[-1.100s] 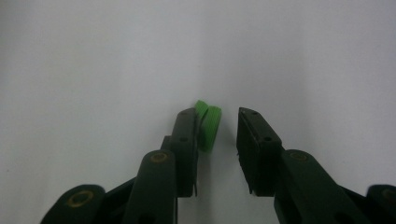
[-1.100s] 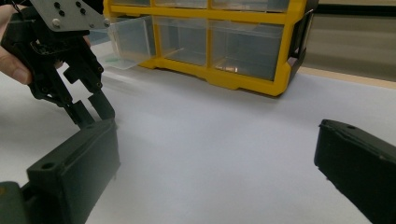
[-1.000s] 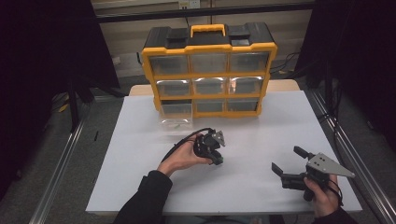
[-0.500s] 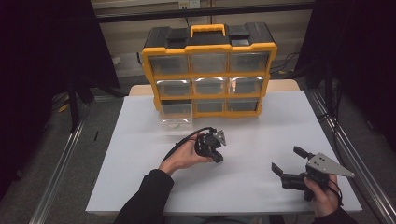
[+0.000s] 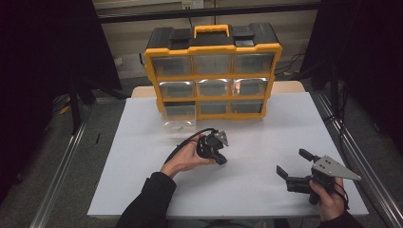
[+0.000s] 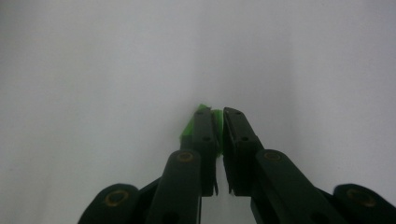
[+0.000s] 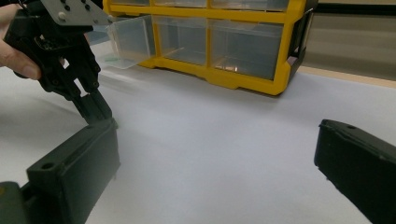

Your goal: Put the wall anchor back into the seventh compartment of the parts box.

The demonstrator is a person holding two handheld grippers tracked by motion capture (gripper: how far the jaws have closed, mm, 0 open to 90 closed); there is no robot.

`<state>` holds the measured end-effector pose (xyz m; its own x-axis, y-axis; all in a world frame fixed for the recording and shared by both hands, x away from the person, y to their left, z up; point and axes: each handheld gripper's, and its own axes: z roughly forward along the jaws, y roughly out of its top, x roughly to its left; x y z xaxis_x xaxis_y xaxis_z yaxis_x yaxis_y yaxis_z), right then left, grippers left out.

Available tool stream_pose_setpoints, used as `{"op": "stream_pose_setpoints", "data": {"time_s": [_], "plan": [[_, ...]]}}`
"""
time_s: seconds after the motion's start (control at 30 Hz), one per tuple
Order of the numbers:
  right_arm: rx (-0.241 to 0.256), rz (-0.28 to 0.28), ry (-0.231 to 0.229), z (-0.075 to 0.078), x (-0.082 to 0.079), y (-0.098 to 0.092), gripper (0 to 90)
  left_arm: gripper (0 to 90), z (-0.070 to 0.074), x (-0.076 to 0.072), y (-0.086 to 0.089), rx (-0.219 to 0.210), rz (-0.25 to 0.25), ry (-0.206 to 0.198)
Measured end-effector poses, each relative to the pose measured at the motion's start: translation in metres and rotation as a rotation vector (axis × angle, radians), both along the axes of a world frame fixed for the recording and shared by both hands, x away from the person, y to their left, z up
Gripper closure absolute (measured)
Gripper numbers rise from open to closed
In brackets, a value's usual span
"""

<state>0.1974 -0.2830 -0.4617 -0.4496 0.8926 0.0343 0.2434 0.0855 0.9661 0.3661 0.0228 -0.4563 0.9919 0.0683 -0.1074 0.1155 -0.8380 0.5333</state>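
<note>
Matte white table (image 5: 266,142); left tongs (image 6: 218,122) pinch seemingly thin green piece (image 6: 189,128).

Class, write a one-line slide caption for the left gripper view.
Left tongs pinch a small green piece just above the white table.

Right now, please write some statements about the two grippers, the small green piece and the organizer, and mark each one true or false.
1. The left gripper is shut on a small green piece. True.
2. The right gripper is shut on a drawer. False: its jaws stand wide apart with nothing between them.
3. One clear drawer of the yellow organizer is pulled out, at the bottom left. True.
4. The left gripper is lifted high above the white table. False: its tips point down at the table surface.
5. The organizer lies flat on its back. False: it stands upright at the far edge.
</note>
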Motion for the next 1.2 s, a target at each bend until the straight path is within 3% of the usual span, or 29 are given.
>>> {"op": "stream_pose_setpoints", "data": {"time_s": [0.33,0.57,0.73,0.77,0.8,1.13,1.17,1.2], "plan": [[-0.001,0.003,-0.003,0.0,0.0,0.0,0.0,84.4,0.013,0.002,0.015,-0.052,0.051,-0.027],[0.001,0.001,-0.005,0.0,0.0,0.0,0.0,84.3,0.019,0.005,0.027,-0.105,0.061,-0.009],[-0.001,0.001,-0.007,0.0,0.0,0.0,0.0,84.3,0.025,0.005,0.035,-0.103,0.063,-0.035],[-0.001,0.001,-0.007,0.0,0.0,0.0,0.0,84.3,0.025,0.004,0.036,-0.126,0.084,-0.054],[-0.002,0.001,-0.007,0.0,0.0,0.0,0.0,84.3,0.028,0.006,0.038,-0.112,0.066,-0.042],[-0.001,0.001,-0.007,0.0,0.0,0.0,0.0,84.3,0.038,0.007,0.053,-0.172,0.136,-0.085],[-0.001,0.001,-0.008,0.0,0.0,0.0,0.0,84.4,0.041,0.009,0.055,-0.161,0.125,-0.076],[-0.001,0.001,-0.008,0.0,0.0,0.0,0.0,84.4,0.041,0.009,0.056,-0.172,0.139,-0.093]]}}
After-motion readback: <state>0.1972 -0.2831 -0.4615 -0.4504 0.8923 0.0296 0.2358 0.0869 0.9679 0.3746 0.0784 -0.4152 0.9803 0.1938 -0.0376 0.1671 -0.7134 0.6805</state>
